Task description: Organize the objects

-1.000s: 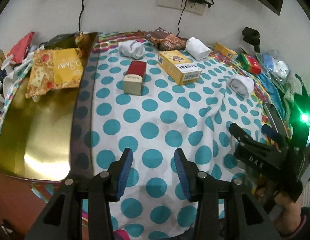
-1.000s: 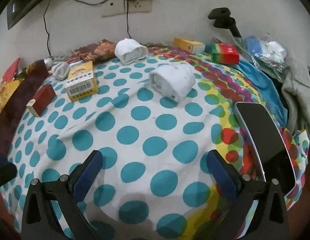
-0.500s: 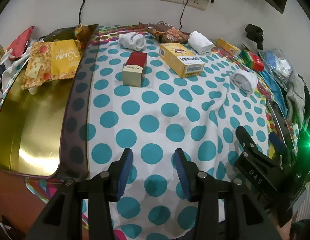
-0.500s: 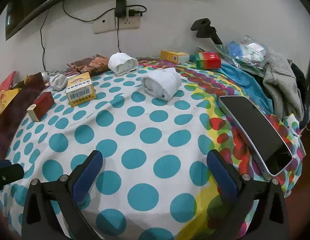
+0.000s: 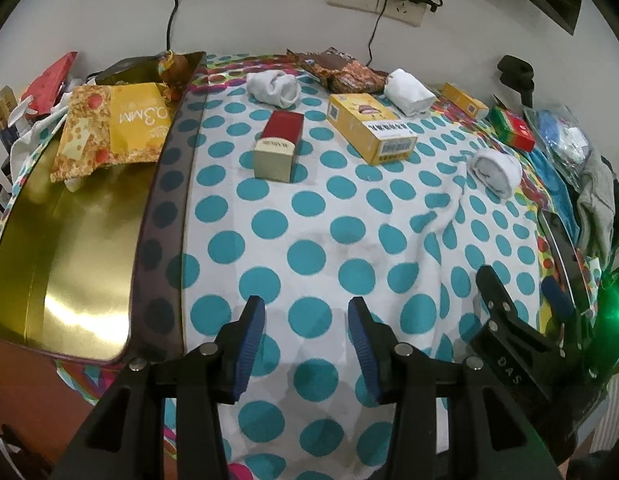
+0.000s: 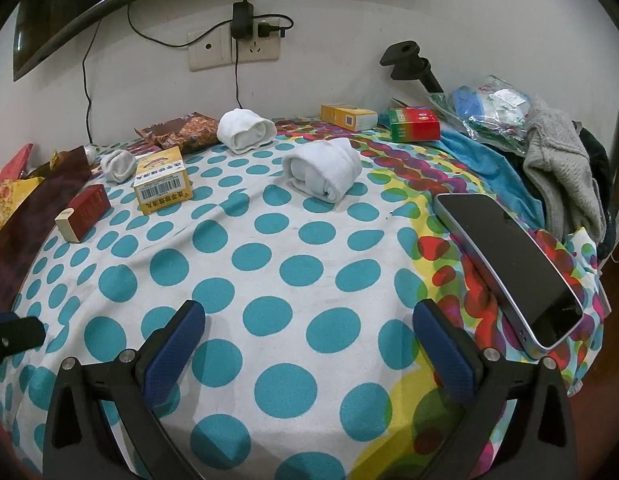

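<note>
On the dotted cloth lie a red box [image 5: 278, 145], a yellow box [image 5: 371, 128] and three rolled white socks [image 5: 273, 87] [image 5: 409, 90] [image 5: 495, 168]. In the right wrist view the red box [image 6: 83, 213], the yellow box [image 6: 162, 185] and the nearest sock [image 6: 323, 173] show too. My left gripper [image 5: 306, 320] is open and empty above the near cloth. My right gripper [image 6: 308, 324] is wide open and empty; it also shows in the left wrist view [image 5: 521, 300].
A gold tray [image 5: 65, 236] with a yellow snack bag [image 5: 113, 128] lies at the left. A phone [image 6: 505, 264] lies at the right edge. A small yellow box [image 6: 347, 117], a green-red box [image 6: 415, 124], a brown wrapper [image 6: 181, 132] and clothes [image 6: 557, 160] stand along the back and right.
Both grippers have pulled back and risen slightly, so more of the table shows. No object has moved, and both stay open.
</note>
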`<action>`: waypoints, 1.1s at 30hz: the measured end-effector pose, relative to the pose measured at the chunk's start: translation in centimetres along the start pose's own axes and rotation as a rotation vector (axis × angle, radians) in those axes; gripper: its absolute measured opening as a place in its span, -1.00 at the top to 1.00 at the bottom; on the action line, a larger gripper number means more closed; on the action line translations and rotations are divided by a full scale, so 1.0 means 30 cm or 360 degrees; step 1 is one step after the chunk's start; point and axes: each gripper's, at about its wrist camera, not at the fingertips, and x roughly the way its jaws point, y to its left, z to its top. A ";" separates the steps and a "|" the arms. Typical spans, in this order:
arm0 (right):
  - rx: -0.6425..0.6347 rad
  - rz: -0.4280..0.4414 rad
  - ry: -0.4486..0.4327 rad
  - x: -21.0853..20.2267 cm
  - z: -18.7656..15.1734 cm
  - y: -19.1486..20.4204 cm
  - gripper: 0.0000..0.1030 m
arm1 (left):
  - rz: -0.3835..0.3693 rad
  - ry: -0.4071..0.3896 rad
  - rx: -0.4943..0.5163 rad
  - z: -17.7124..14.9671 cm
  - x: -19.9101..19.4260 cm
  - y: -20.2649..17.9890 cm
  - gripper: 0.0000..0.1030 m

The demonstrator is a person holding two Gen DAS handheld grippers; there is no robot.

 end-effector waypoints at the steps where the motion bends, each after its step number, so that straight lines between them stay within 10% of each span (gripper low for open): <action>1: -0.0002 0.0013 0.0006 0.000 0.003 -0.002 -1.00 | -0.0011 -0.0010 -0.0003 0.007 0.000 0.001 0.14; 23: -0.0250 0.0353 0.0145 0.186 0.350 -0.052 -0.96 | -0.0087 -0.0087 -0.0003 0.092 0.041 0.007 0.14; 33: -0.0290 0.0168 0.0231 0.293 0.382 -0.037 -0.12 | -0.0089 -0.0066 -0.0011 0.118 0.075 0.013 0.14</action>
